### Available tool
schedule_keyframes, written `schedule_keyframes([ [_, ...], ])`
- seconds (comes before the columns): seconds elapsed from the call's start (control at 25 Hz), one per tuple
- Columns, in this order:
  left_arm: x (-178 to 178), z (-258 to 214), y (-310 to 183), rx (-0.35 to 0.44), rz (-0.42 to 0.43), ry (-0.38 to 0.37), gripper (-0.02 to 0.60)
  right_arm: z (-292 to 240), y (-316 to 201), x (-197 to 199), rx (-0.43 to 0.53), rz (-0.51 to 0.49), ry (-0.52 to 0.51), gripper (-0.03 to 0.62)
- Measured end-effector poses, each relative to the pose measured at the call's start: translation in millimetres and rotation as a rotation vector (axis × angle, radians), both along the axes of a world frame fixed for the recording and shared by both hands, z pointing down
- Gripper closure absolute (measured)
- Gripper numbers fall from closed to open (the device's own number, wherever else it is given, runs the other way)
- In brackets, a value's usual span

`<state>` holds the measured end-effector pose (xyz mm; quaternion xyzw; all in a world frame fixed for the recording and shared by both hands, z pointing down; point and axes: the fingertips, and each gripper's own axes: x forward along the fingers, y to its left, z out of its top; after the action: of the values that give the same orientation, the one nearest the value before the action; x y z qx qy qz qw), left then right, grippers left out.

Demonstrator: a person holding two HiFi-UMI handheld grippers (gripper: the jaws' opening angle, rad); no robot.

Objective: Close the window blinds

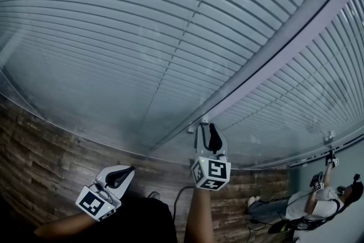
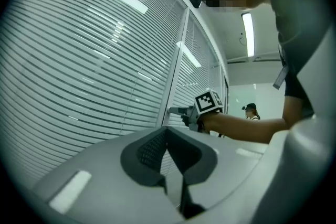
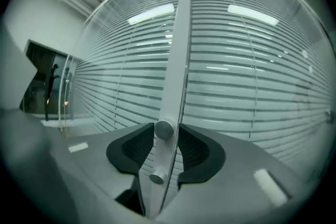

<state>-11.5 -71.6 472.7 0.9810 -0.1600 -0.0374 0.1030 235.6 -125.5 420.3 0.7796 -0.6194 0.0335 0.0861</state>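
Horizontal slat blinds (image 1: 114, 37) hang behind glass panes on both sides of a pale upright frame post (image 1: 267, 60). On that post sit a round metal knob (image 3: 164, 129) and a second, smaller one (image 3: 156, 178) below it. My right gripper (image 1: 208, 126) is raised to the post, and its dark pads (image 3: 194, 149) stand on either side of the upper knob with a thin gap, so it is open. The left gripper view shows it from the side, tip against the post (image 2: 176, 110). My left gripper (image 1: 128, 171) hangs lower left, away from the glass, shut on nothing (image 2: 167, 131).
Wood-pattern flooring (image 1: 34, 156) runs along the foot of the glass wall. Another person (image 1: 321, 202) stands at the far right by the same wall with arms raised. A dark doorway (image 3: 42, 86) shows at the left in the right gripper view.
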Motion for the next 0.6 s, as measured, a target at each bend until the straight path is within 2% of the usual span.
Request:
schedule_keyframes([
  [0.12, 0.1, -1.4, 6.5, 0.006, 0.018, 0.013, 0.583, 3.4, 1.0, 4.7, 0.092, 0.041, -0.191, 0.433],
  [0.24, 1.4, -3.1, 7.3, 0.006, 0.014, 0.023, 0.583, 2.9, -1.4, 7.4, 0.139, 0.049, -0.283, 0.446],
  [0.4, -4.2, 0.0, 1.1, -0.019, -0.006, 0.026, 0.583, 3.4, -7.2, 4.2, 0.151, 0.058, -0.319, 0.461],
  [0.6, -1.8, 3.2, 1.5, -0.030, -0.016, 0.023, 0.583, 4.6, -5.4, 6.6, 0.135, 0.050, -0.272, 0.462],
])
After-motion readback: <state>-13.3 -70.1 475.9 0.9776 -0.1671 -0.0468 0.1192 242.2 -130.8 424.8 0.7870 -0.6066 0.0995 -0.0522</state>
